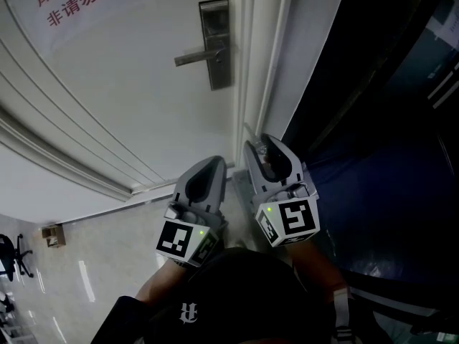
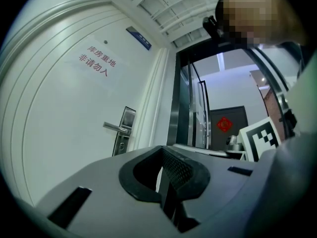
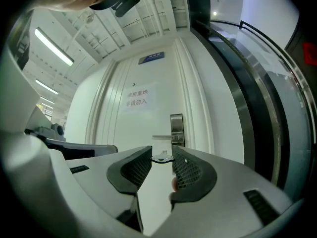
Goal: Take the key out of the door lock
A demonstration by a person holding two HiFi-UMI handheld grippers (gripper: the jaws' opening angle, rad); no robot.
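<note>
High on the white door (image 1: 122,99) in the head view sits the steel lock plate (image 1: 215,43) with its lever handle (image 1: 197,56). Both grippers hang low, well short of it. My right gripper (image 1: 259,147) grips a small metal key (image 3: 161,157) crosswise between its pads, clear of the lock plate (image 3: 177,129) far ahead. My left gripper (image 1: 206,172) hangs beside it with its jaws together and nothing in them. The left gripper view shows those pads (image 2: 171,165) meeting, with the lock plate (image 2: 124,133) off to the left.
A paper sign with red characters (image 1: 72,2) is stuck on the door's upper part. Right of the door frame (image 1: 262,63) stands a dark glass panel (image 1: 387,120). An office chair (image 1: 14,256) stands on the tiled floor at the lower left.
</note>
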